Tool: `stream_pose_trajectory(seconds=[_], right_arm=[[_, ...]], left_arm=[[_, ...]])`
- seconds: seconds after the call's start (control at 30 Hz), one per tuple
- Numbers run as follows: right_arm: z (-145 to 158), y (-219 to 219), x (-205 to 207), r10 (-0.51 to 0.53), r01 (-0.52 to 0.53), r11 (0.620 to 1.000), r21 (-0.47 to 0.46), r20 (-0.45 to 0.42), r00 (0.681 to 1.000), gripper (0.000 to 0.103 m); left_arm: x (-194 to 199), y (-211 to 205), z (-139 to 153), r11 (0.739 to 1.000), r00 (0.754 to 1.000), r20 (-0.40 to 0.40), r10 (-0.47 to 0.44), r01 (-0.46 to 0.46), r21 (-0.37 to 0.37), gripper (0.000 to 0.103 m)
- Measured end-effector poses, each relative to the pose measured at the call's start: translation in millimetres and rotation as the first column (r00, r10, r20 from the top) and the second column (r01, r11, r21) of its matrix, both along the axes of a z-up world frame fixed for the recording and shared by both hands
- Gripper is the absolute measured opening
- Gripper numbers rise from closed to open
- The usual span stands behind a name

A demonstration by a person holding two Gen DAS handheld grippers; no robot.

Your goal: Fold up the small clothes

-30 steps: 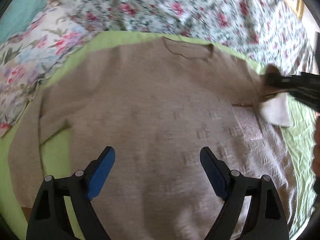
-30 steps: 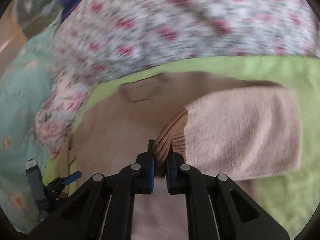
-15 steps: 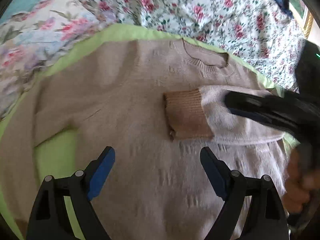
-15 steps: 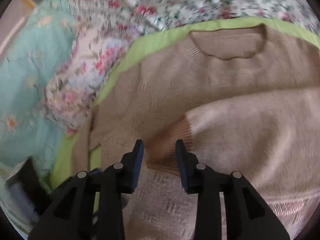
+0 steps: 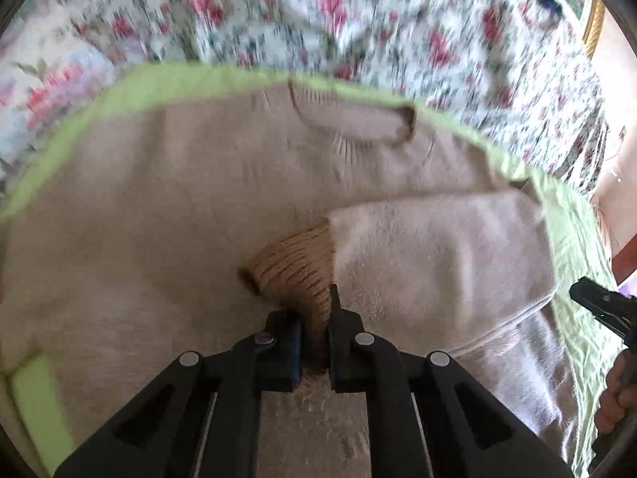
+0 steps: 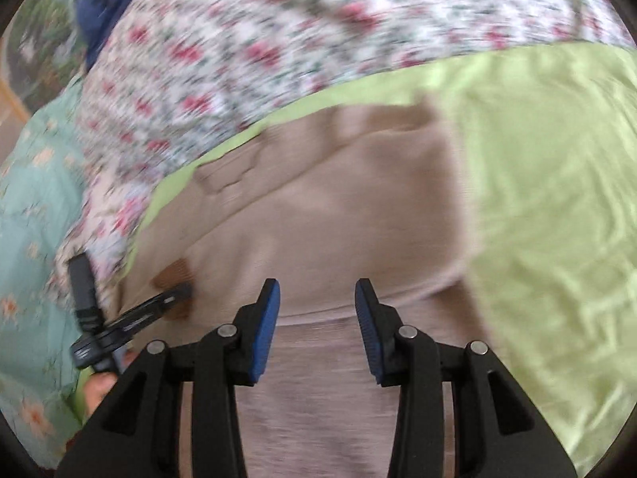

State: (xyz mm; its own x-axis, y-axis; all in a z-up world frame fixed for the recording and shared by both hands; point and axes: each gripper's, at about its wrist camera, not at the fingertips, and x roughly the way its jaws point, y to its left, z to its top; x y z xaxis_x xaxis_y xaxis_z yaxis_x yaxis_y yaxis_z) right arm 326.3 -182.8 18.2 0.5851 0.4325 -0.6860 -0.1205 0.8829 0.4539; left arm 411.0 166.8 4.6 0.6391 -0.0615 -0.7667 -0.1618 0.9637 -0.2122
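In the left wrist view the left tool (image 5: 314, 318) is clenched on the ribbed brown cuff (image 5: 296, 263) of a beige sweater (image 5: 159, 207), the cuff pinched between its two pads. The sweater lies flat on a green sheet (image 5: 131, 91), neckline (image 5: 354, 119) at the far side; the sleeve (image 5: 434, 255) is folded across the chest, reaching from the sweater's right edge to the cuff near its middle. Beyond the sheet, past the neckline, lies flowered bedding (image 5: 318, 12). At the right edge, past the sleeve's fold, the right tool (image 5: 597, 302) shows as a dark tip with fingers (image 5: 613, 398) below it. In the right wrist view the right tool (image 6: 316, 302) is released, its jaws opening with nothing pressed between the blue pads (image 6: 264, 326); it hovers over the sweater (image 6: 338, 219) near the folded sleeve's lower edge. Left of it, the left tool (image 6: 181, 292) grips the cuff (image 6: 175, 273), a hand (image 6: 99, 390) beneath. The green sheet (image 6: 549, 199) fills the right side beyond the sweater, and the flowered bedding (image 6: 278, 40) lies past it. Both views are blurred.
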Motion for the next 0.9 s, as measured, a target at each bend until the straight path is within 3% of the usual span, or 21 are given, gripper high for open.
stream_pose_trajectory(seconds=[0.1, 0.17, 0.3, 0.47, 0.53, 0.6, 0.77, 0.83, 0.9], right_arm=[[5.8, -19.4, 5.3, -0.043, 0.043, 0.999, -0.025, 0.018, 0.999, 0.041], [8.5, -23.6, 13.4, -0.058, 0.06, 0.997, -0.053, 0.034, 0.998, 0.041], [-1.2, -20.6, 42.4, -0.064, 0.065, 0.994, -0.086, 0.013, 0.998, 0.042], [-21.8, -9.0, 77.1, -0.043, 0.039, 0.991, -0.131, -0.028, 0.999, 0.058], [-28.8, -5.3, 87.0, -0.03, 0.024, 0.992, -0.126, -0.044, 0.999, 0.058], [-36.3, -1.0, 94.3, -0.016, 0.009, 0.993, -0.117, -0.06, 0.998, 0.058], [-52.7, -0.7, 101.0, -0.006, 0.004, 1.0, -0.015, -0.105, 0.994, 0.059], [-50.3, -2.9, 97.4, 0.001, -0.001, 1.0, -0.001, -0.098, 0.995, 0.059], [-48.8, -5.7, 95.3, 0.006, -0.005, 1.0, 0.011, -0.094, 0.996, 0.059]], left_arm=[[-18.3, 21.6, 24.4, 0.997, 0.995, 0.075, 0.069, -0.071, 0.029, 0.008], [-18.9, 36.8, 17.1, 0.994, 0.995, 0.048, 0.092, -0.095, 0.051, 0.008], [-16.5, 49.8, -5.8, 0.994, 0.994, -0.016, 0.106, -0.106, -0.001, 0.009], [-17.1, 65.7, -14.7, 0.984, 0.984, -0.019, 0.177, -0.178, -0.034, 0.008], [-16.7, 72.0, -15.6, 0.975, 0.975, -0.027, 0.221, -0.221, -0.006, 0.006], [-22.0, 84.0, -17.3, 0.969, 0.97, -0.033, 0.243, -0.244, -0.045, 0.005], [-28.2, 75.3, -7.5, 0.98, 0.983, -0.023, 0.184, -0.186, -0.065, 0.006], [-26.5, 72.2, -5.2, 0.983, 0.988, -0.023, 0.156, -0.157, -0.096, 0.013], [-19.6, 69.6, -8.7, 0.985, 0.989, -0.045, 0.143, -0.147, -0.089, 0.039]])
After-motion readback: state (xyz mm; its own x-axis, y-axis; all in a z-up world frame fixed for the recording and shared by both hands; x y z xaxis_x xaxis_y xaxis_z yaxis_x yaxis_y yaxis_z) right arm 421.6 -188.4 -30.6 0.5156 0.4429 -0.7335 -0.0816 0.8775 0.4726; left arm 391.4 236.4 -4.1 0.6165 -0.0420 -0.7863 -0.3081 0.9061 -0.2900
